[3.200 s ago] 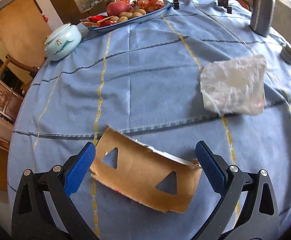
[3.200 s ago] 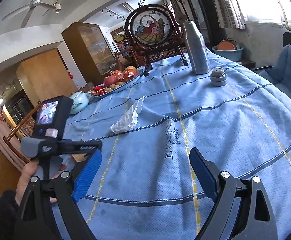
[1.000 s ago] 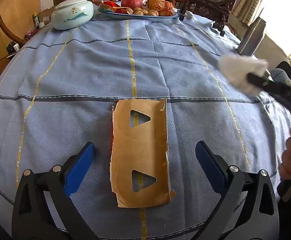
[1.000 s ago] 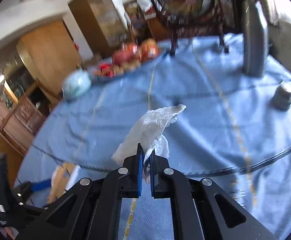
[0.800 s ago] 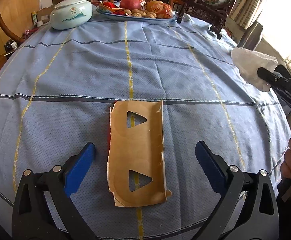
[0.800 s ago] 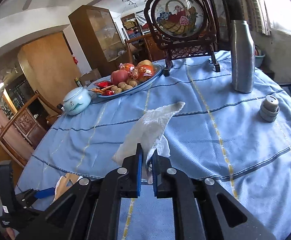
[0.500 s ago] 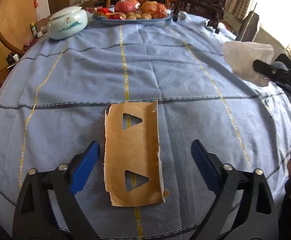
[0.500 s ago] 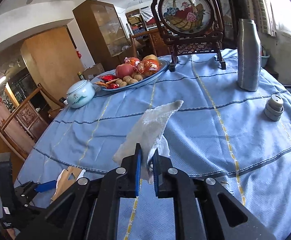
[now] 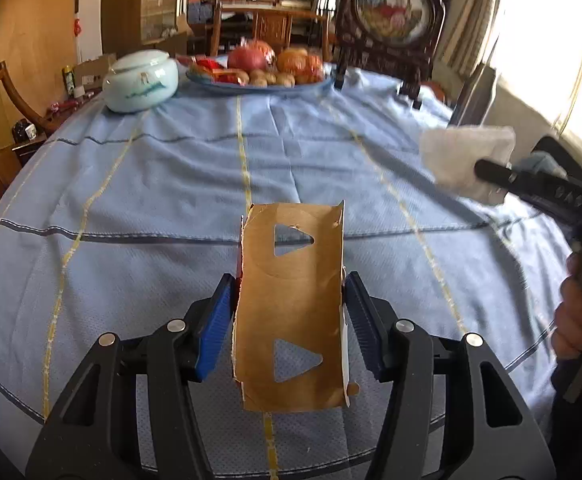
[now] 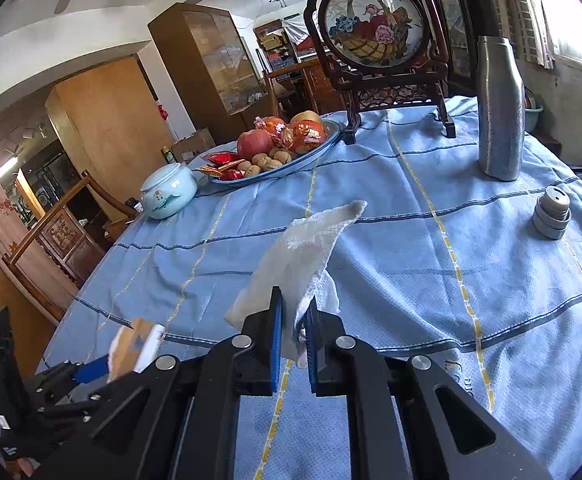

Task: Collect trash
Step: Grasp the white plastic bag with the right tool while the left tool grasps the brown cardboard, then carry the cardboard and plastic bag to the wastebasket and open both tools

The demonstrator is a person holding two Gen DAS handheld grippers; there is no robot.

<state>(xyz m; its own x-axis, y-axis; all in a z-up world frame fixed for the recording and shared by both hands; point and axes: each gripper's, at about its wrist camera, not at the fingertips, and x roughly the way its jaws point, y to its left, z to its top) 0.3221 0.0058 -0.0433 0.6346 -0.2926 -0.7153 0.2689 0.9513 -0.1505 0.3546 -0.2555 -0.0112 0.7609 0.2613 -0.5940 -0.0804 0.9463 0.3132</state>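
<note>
The left claw (image 9: 289,320) has just been closing and now clamps the edges of the cardboard scrap (image 9: 291,304), tilting it up off the blue desk (image 9: 151,184), so that piece looks collected. The right claw (image 10: 291,334) holds the white napkin (image 10: 303,252) above the desk. No bin is visible, and the scrap's underside is hidden.

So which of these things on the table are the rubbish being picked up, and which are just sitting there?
Rubbish:
- torn brown cardboard, between the left tongs
- white paper napkin, pinched in the right tongs

Just sitting there:
- fruit platter
- pale lidded jar
- metal bottle
- framed basket picture
</note>
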